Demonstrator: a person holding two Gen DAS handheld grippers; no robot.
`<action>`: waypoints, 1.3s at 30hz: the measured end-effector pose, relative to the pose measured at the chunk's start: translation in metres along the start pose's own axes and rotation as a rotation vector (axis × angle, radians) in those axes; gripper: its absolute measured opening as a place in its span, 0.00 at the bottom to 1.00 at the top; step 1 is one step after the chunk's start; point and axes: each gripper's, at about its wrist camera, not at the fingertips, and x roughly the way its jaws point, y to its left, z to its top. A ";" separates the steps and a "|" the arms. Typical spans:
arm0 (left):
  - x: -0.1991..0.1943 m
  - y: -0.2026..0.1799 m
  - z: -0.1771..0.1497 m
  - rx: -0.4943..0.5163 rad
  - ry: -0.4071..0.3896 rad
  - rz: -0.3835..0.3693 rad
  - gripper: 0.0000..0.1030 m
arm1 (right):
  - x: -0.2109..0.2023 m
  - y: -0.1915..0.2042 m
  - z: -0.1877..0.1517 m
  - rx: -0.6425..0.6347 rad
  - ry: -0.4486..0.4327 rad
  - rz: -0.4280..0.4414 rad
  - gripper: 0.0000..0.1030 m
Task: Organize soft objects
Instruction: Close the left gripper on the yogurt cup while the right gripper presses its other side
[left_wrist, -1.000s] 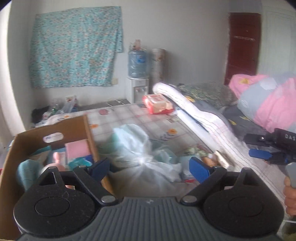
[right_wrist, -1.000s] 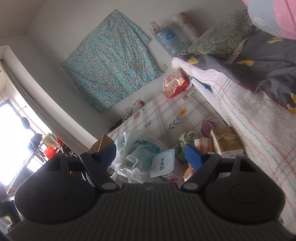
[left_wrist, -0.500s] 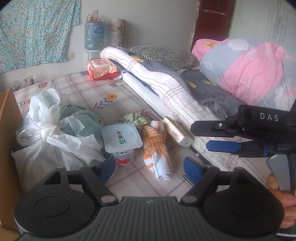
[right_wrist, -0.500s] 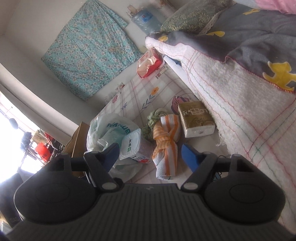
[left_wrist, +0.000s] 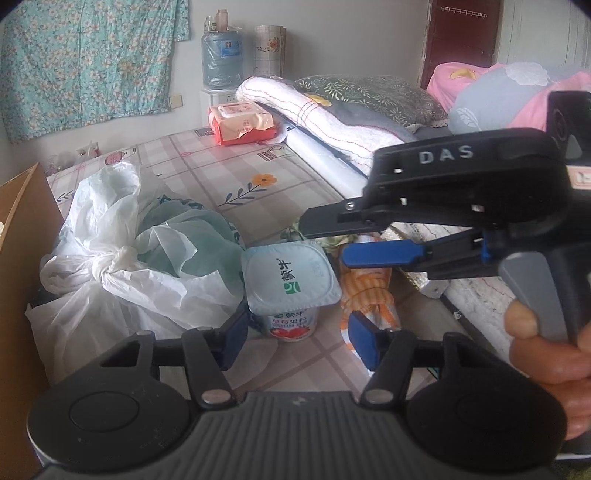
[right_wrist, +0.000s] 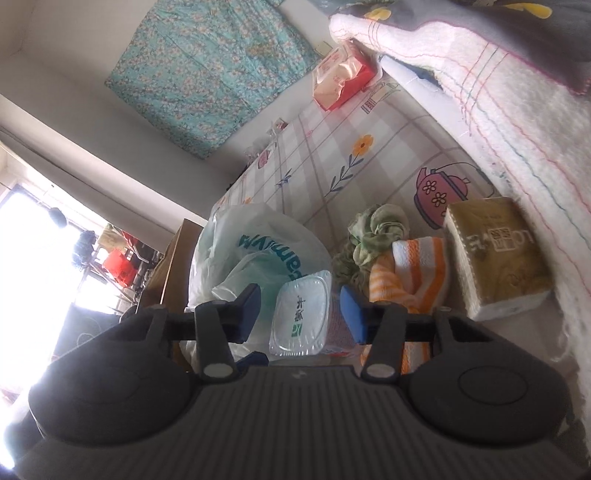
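Light source: I see daylight pouring in from the window at the left of my right wrist view.
Glare: that window is blown out white, washing the nearby wall.
Left wrist view: evenly lit, soft, only faint shadows under the yogurt cup.
Distortion: both views bend strongly at the edges, with dark corners.
Focus: my hand at the right edge looks soft and blurred.

I operate two matching units. The left gripper has a ribbed grey housing, two round black hubs at 7 and 5 o'clock, silver pivot screws and blue pads. The right gripper carries raised "DAS" lettering, a grey trigger and black arms. The hand is bare.
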 end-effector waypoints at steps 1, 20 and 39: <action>0.002 0.000 0.001 0.001 0.003 0.001 0.59 | 0.010 0.000 0.002 -0.003 0.014 -0.010 0.44; -0.009 0.015 -0.009 -0.045 0.038 -0.105 0.48 | 0.010 -0.008 -0.015 0.024 0.123 0.005 0.32; -0.006 0.011 -0.027 0.013 0.075 -0.101 0.49 | -0.002 -0.010 -0.037 0.048 0.127 0.041 0.32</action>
